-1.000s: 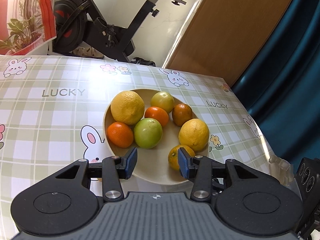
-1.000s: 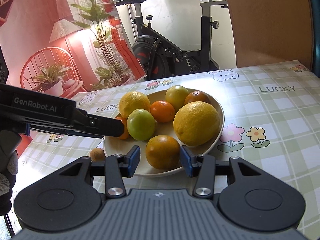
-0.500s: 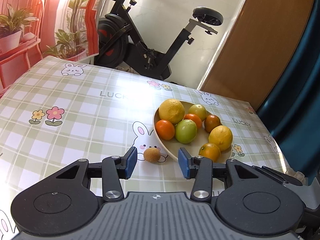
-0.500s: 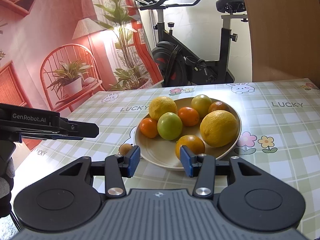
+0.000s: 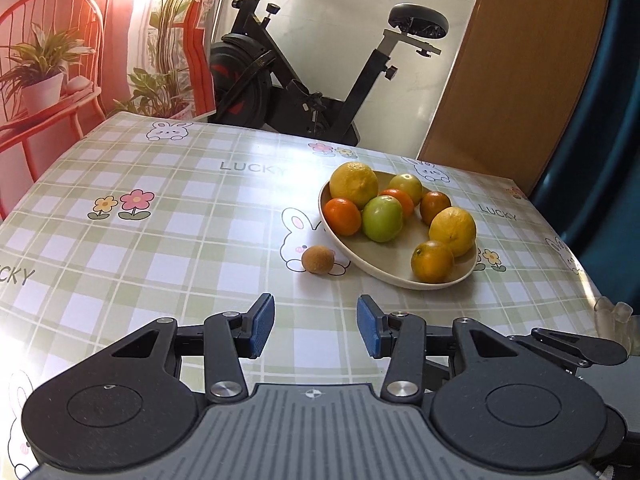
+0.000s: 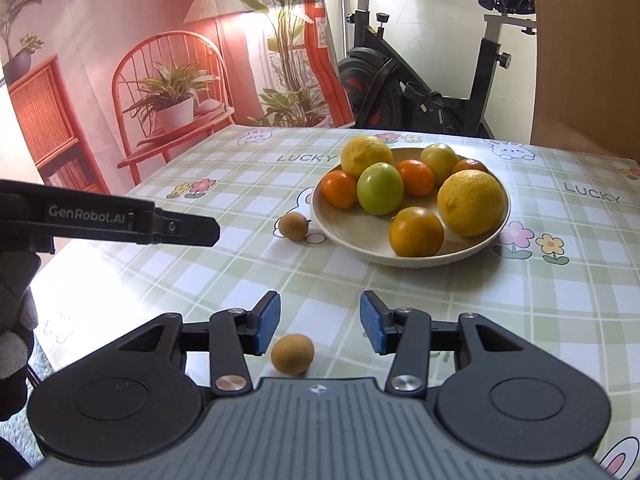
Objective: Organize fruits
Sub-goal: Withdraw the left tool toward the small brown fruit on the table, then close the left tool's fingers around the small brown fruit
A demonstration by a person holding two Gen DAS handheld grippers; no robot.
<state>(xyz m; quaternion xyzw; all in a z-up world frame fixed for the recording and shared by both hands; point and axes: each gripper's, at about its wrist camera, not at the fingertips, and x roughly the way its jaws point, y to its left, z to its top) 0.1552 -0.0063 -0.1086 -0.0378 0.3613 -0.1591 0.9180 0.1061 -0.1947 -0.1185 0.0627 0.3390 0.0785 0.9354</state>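
A: Both of your grippers have drawn back from the plate (image 6: 502,220) since a second ago; the plate now sits well ahead of each, and two small brown fruits, kiwis by the look of them, have come into view on the checked tablecloth (image 5: 160,240).

B: Item, tongs?

A: Left gripper (image 5: 316,326): jaws apart, nothing between them. Right gripper (image 6: 319,323): jaws apart, nothing gripped.

B: Item, fruit off the plate?

A: Far kiwi (image 5: 317,259): on the cloth just beside the plate's left rim; whether it touches the rim you cannot tell. Near kiwi (image 6: 292,353): on the cloth well short of the plate, low between your right gripper's fingers, close to the left pad (image 6: 267,328).

B: Item, fruit on the plate?

A: Two yellow citrus, likely lemons, three oranges or mandarins, one darker brown-orange fruit and two green ones; the big lemon (image 6: 471,202) sits at the plate's right side.

B: Handling?

A: Judged only: each kiwi is light, small, fuzzy-skinned, so it should not slip much, but soft enough to bruise. Take hold across its short middle, pads on opposite flanks, and close gently. Being rounded, it may roll off if one pad touches first.
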